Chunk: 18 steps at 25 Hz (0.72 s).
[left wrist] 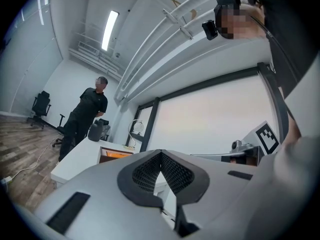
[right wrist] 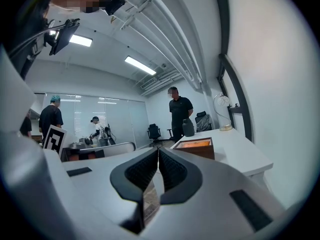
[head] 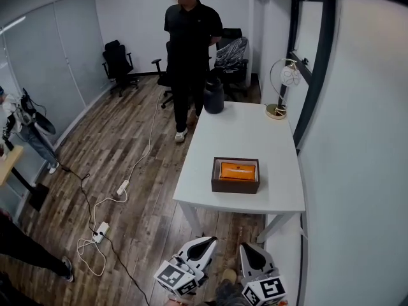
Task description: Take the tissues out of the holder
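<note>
A dark brown tissue holder (head: pixel 235 175) with an orange tissue pack (head: pixel 238 170) inside sits near the front of the white table (head: pixel 248 139). The same holder (left wrist: pixel 114 154) appears in the left gripper view, and the holder (right wrist: pixel 196 146) again in the right gripper view. My left gripper (head: pixel 209 241) and right gripper (head: pixel 248 248) hover low in front of the table, well short of the holder. Both are shut with nothing between their jaws. In their own views the left gripper (left wrist: pixel 160 152) and right gripper (right wrist: pixel 158 149) show tips touching.
A person in black (head: pixel 189 50) stands at the table's far left corner. A dark jug (head: pixel 213 96) and a ring lamp (head: pixel 282 88) stand at the table's far end. Cables and a power strip (head: pixel 101 230) lie on the wood floor. A wall runs along the right.
</note>
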### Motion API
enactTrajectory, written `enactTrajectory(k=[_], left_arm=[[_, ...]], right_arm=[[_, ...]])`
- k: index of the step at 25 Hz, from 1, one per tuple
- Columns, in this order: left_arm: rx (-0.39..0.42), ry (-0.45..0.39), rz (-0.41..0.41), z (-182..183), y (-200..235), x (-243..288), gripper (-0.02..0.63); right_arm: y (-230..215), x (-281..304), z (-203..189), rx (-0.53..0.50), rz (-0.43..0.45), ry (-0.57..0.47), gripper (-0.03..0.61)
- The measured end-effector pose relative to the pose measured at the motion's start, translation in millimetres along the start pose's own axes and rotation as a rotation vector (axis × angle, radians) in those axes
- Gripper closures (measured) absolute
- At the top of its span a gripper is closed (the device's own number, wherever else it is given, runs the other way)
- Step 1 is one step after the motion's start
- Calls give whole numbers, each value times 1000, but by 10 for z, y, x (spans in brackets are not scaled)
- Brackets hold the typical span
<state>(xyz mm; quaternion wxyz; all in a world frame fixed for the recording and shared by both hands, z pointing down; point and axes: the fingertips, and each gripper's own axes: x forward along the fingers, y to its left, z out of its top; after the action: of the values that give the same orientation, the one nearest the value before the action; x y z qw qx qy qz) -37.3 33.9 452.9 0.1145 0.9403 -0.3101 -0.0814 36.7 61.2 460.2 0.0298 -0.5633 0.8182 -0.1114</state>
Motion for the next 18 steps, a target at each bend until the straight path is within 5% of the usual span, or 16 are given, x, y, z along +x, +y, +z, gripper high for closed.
enactTrajectory(k=[18], left_arm=[[2, -7, 1, 132, 546, 867, 607]], right_arm=[[-557, 840, 222, 3, 59, 14, 572]])
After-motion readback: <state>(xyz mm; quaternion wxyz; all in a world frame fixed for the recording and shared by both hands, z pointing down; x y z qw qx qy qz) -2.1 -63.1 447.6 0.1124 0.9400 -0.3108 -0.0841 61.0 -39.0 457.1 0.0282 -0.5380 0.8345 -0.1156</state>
